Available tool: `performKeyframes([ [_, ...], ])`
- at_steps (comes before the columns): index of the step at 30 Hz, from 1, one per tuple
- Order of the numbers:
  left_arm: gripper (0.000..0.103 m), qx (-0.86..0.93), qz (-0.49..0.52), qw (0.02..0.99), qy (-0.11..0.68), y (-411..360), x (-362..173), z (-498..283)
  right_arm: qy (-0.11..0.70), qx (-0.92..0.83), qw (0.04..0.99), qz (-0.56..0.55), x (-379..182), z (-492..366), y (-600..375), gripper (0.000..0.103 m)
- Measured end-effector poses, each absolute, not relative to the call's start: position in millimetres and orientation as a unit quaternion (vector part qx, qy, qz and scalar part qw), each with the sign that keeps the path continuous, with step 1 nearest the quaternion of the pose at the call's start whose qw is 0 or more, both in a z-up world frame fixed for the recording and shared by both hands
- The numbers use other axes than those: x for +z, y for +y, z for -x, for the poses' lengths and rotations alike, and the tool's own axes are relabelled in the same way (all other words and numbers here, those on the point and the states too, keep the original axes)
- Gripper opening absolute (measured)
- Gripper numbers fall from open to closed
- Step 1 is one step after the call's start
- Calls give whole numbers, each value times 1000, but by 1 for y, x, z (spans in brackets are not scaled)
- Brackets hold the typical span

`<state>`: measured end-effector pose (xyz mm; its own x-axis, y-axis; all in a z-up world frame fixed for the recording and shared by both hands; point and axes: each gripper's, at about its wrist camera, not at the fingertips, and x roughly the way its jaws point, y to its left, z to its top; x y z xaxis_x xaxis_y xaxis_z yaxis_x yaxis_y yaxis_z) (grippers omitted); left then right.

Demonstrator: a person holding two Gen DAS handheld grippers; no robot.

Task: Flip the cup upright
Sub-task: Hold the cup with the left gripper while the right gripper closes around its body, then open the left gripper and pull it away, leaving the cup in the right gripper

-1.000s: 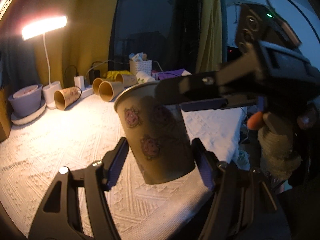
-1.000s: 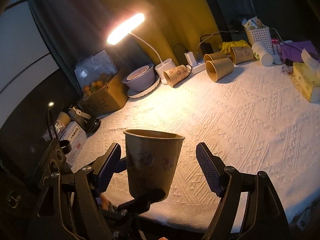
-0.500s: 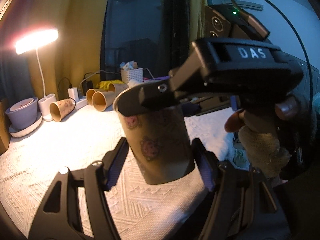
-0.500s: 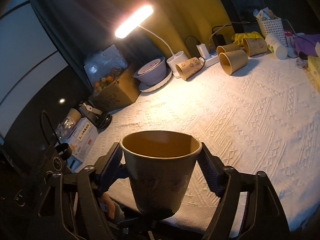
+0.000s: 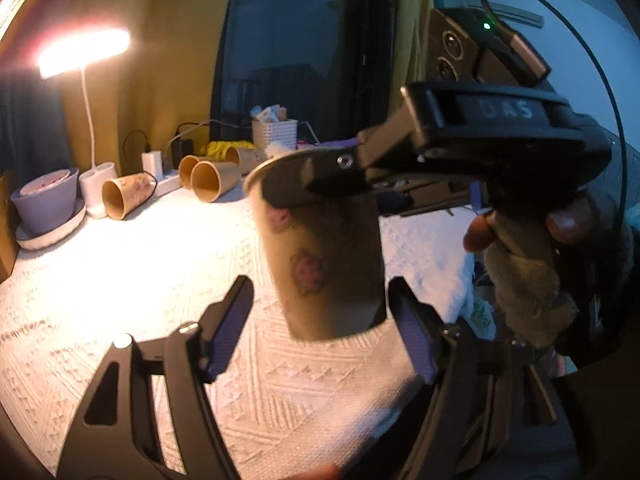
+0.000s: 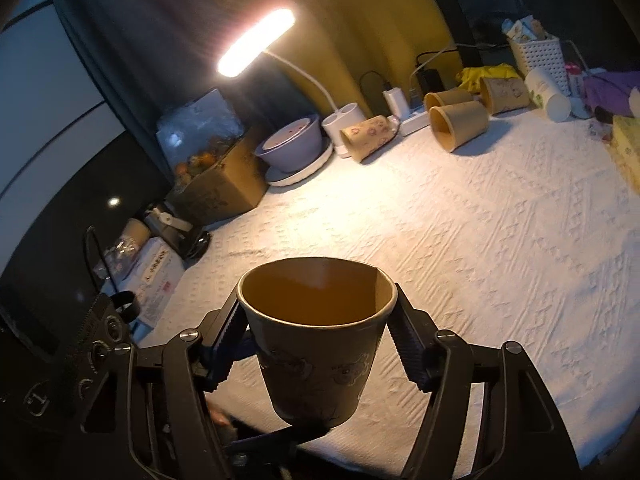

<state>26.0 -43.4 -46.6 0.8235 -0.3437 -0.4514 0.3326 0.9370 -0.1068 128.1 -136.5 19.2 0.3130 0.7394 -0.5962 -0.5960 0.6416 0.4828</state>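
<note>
A brown paper cup with pink flower prints (image 5: 320, 256) is held upright in the air above the white tablecloth. My right gripper (image 6: 320, 340) is shut on the cup (image 6: 316, 344) just below its rim, mouth up. In the left wrist view the right gripper's black body (image 5: 480, 144) reaches in from the right and covers the rim. My left gripper (image 5: 320, 332) is open, its blue-padded fingers (image 5: 228, 328) standing apart from the cup's lower part on both sides.
Several paper cups lie on their sides at the back (image 6: 460, 122), next to a power strip (image 6: 412, 120). A lit desk lamp (image 6: 256, 42), a purple bowl on a plate (image 6: 290, 144), a cardboard box (image 6: 216, 188) and a white basket (image 6: 538, 58) stand around the table edge.
The right gripper closed on the cup near its rim. The left gripper's fingers opened away from the cup's sides.
</note>
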Motion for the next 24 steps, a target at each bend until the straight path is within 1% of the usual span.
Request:
performKeyframes([
  [4,73,-167,44,951,257,-28,-52,-34,392,384,834,-64,28,-137,-138,70],
  [11,73,-117,90,944,294,14,-61,-53,328,323,888,-4,35,-151,-138,70],
  [18,73,-55,150,941,298,63,-65,-69,267,294,916,47,18,-155,-120,70],
  [24,73,-38,187,935,300,80,-72,-70,246,294,919,94,-1,-152,-91,70],
])
